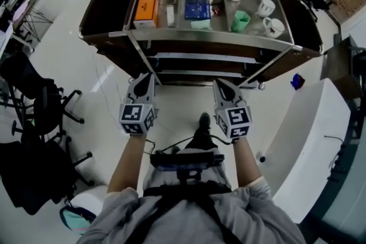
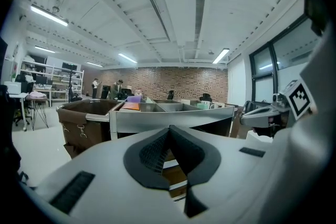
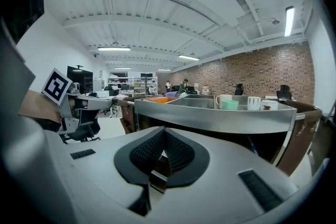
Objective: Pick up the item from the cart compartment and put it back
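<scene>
Steel walls split the top of the cart (image 1: 171, 36) into compartments, and the things sat in there: an orange box (image 1: 145, 10), a blue box (image 1: 197, 8) and a green cup (image 1: 240, 21). I could not tell which 1 was mine to pick. My left gripper (image 1: 147, 78) and right gripper (image 1: 221, 85) were both closed tight with nothing in them, near the cart but not at it. If I reached in closed, I could bump the rim or knock the 2 white mugs (image 1: 266, 7) over.

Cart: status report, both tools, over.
Left tool shut, empty. Right tool shut, empty. Cart ahead, nothing picked yet. Path to it open.
</scene>
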`<state>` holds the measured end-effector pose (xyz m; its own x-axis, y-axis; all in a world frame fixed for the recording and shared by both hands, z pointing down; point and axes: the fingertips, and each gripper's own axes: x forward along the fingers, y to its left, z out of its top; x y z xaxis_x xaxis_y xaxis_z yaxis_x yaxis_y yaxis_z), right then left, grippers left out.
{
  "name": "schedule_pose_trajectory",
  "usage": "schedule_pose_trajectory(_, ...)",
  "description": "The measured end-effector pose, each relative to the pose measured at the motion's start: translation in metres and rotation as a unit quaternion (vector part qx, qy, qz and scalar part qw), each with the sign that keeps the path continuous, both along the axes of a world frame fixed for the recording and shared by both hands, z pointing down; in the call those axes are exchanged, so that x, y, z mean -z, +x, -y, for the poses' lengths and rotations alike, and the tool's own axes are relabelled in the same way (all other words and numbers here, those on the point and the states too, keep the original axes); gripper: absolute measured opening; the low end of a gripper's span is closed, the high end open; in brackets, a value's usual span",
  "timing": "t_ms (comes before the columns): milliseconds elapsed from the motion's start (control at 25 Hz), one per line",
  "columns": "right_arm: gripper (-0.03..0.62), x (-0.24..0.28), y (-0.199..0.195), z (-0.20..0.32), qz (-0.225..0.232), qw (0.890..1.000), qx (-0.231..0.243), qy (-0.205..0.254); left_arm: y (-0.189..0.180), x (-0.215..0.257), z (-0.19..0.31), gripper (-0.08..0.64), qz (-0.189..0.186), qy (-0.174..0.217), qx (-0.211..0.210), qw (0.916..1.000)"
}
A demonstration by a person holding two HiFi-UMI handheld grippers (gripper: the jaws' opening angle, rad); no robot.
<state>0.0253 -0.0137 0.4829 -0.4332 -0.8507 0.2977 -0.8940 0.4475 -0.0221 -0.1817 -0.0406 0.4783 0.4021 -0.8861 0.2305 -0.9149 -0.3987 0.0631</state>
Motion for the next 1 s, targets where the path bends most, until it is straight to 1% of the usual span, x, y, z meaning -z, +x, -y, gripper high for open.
schedule_pose_trajectory(160, 0.009, 0.005, 0.000, 0.032, 0.011, 0.999, 0.030, -0.008, 0.009, 0.006, 0.031, 0.002, -0.007, -0.007, 0.016, 0.9998)
schedule_pose_trajectory(320, 0.009, 0.012, -0.001, 0.058, 0.018, 0.998, 0.064, -0.013, 0.026, 0.016, 0.060, 0.002, -0.025, -0.014, 0.019, 0.9994)
schedule_pose_trajectory(480, 0.009, 0.023, -0.010, 0.080, 0.032, 0.994, 0.103, -0.019, 0.037, 0.023, 0.085, 0.002, -0.022, -0.030, 0.026, 0.9990)
schedule_pose_trajectory(600, 0.009, 0.027, -0.015, 0.099, 0.025, 0.992, 0.126, -0.013, 0.039, 0.029, 0.105, 0.002, -0.022, -0.034, 0.032, 0.9987)
schedule_pose_trajectory(760, 0.009, 0.030, -0.026, 0.113, 0.025, 0.991, 0.130, -0.003, 0.031, 0.036, 0.126, 0.002, -0.037, -0.042, 0.025, 0.9981)
schedule_pose_trajectory(920, 0.009, 0.038, -0.042, 0.125, 0.026, 0.994, 0.109, -0.003, 0.026, 0.047, 0.154, 0.002, -0.042, -0.052, -0.002, 0.9978)
schedule_pose_trajectory(1000, 0.009, 0.040, -0.052, 0.126, 0.019, 0.994, 0.111, -0.003, 0.024, 0.050, 0.166, 0.002, -0.050, -0.060, -0.013, 0.9969)
